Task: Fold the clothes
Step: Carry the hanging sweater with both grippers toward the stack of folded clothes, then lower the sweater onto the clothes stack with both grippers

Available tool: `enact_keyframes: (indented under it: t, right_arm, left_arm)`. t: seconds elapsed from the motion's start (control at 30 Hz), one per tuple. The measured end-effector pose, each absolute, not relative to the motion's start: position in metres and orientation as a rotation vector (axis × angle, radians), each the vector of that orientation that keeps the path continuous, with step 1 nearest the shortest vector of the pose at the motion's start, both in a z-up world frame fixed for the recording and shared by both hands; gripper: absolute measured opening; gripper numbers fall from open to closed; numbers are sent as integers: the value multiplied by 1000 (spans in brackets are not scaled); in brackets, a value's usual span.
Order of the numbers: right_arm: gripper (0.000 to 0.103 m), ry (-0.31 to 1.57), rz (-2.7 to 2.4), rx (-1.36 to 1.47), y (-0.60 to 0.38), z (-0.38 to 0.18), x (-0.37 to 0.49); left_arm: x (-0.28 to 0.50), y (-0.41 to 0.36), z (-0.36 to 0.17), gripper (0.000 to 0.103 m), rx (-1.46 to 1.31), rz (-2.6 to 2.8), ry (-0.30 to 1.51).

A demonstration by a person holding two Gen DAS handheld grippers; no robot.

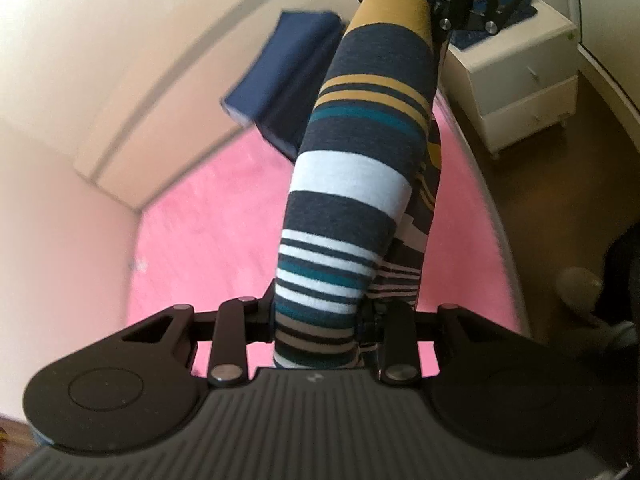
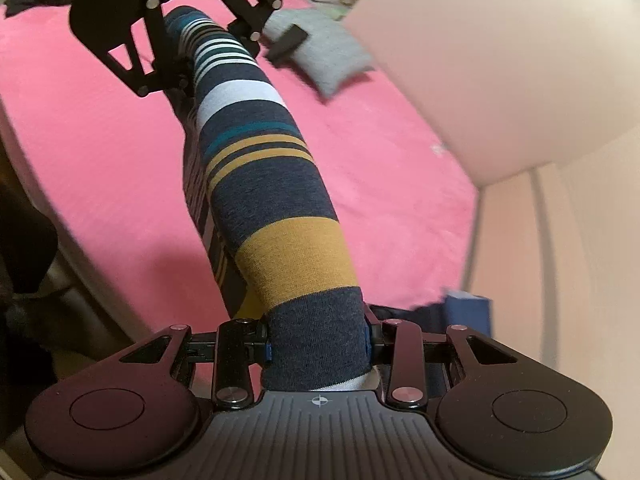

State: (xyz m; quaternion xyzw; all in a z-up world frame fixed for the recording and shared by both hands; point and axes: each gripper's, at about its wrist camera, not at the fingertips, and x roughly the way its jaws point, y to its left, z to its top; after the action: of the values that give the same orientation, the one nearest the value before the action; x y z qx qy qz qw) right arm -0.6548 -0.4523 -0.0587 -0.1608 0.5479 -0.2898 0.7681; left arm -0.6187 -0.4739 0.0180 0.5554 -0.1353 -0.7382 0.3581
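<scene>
The striped garment (image 1: pixel 352 168) is hanging in the air above the pink bed cover (image 1: pixel 208 216), stretched taut between the two grippers. The left gripper (image 1: pixel 320 332) is clamping the end with the thin white and teal stripes, its fingers drawn in narrow on the bunched cloth. The right gripper (image 2: pixel 318 344) is pinching the dark navy end just past the broad mustard band, fingers likewise narrow and pressing on the fabric. A second layer of the garment is drooping under the taut span. Down on the cover, a folded navy piece (image 1: pixel 280 92) is lying near the far edge by the headboard (image 1: pixel 132 92), and a grey piece (image 2: pixel 324 60) is sitting near another edge, well apart from it. A white bedside cabinet (image 1: pixel 516 80) is standing beside the bed.
</scene>
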Motion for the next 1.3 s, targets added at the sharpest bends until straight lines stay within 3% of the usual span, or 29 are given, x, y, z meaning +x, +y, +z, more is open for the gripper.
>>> enact_keyframes:
  t: [0.57,1.03,1.13,1.3]
  right_arm:
    - [36,1214,-959,-243,-562,12,-764]
    - [36,1104,-1099,-480,-777,42,-926]
    - [36,1058,-1129,-516,-800,2,-950]
    - [37,1191,-1001,-374,-819,-134,-963]
  left_arm:
    - [-728,-633,66,30,1322,-2117,-719]
    - [-889,-856,95,30,1199,-1944,-904]
    - [-909,-881,58,30,1155,-1905,-940]
    - [-928,-903,-85,32,1401,-1961,-768]
